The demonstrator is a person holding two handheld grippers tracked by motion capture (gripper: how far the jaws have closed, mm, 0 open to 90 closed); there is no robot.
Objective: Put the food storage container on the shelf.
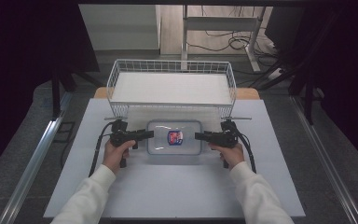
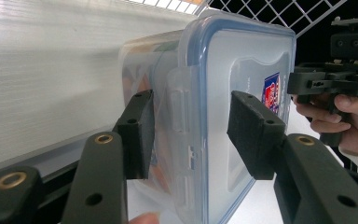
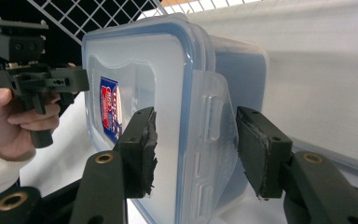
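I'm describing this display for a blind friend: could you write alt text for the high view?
A person's two hands hold a left gripper and a right gripper at opposite ends of a clear lidded container on a white table. A white wire basket stands just behind it.

Two white-sleeved arms reach up from the bottom of the high view, each hand gripping a black two-jaw gripper.

The left gripper [image 1: 147, 135] sits left of centre, the right gripper [image 1: 201, 136] right of centre, tips pointing inward toward each other. Both sets of jaws stand parted, pads [image 2: 140, 133] spread wide in the gripper views.
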